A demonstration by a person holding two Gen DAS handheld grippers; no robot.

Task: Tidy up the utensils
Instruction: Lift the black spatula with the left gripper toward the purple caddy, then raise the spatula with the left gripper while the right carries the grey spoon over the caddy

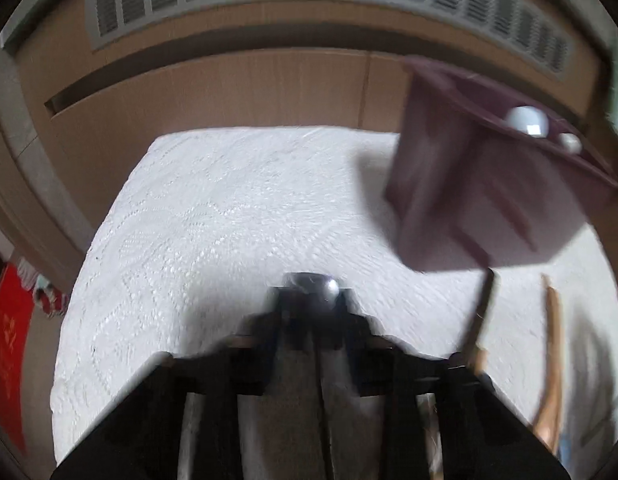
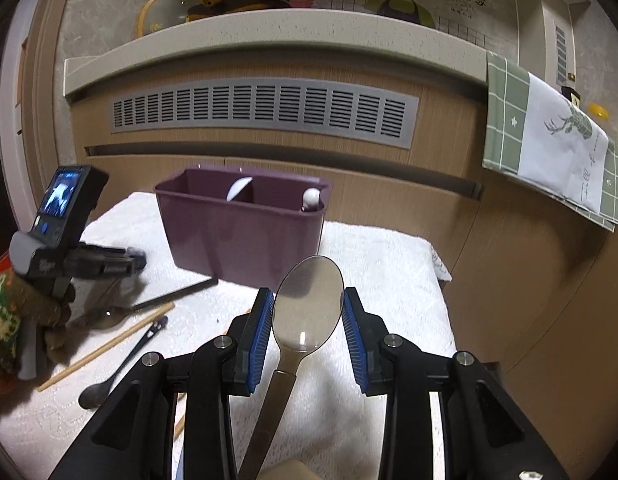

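Note:
A purple two-compartment utensil holder (image 2: pixel 245 228) stands on a white towel (image 2: pixel 389 264) with white-handled utensils (image 2: pixel 311 198) in it. It also shows blurred in the left wrist view (image 1: pixel 481 184). My right gripper (image 2: pixel 309 312) holds a metal spoon (image 2: pixel 307 312) by its bowl, just in front of the holder. My left gripper (image 1: pixel 309 296) is shut on a dark rounded utensil tip (image 1: pixel 313 286), low over the towel (image 1: pixel 229 220). It shows from outside in the right wrist view (image 2: pixel 109 264).
On the towel left of the holder lie a black chopstick (image 2: pixel 177 294), a wooden chopstick (image 2: pixel 109 346), a black spoon (image 2: pixel 121 368) and a clear spoon (image 2: pixel 105 318). A wooden cabinet with a grey vent (image 2: pixel 265 110) stands behind. A green cloth (image 2: pixel 549 152) hangs at right.

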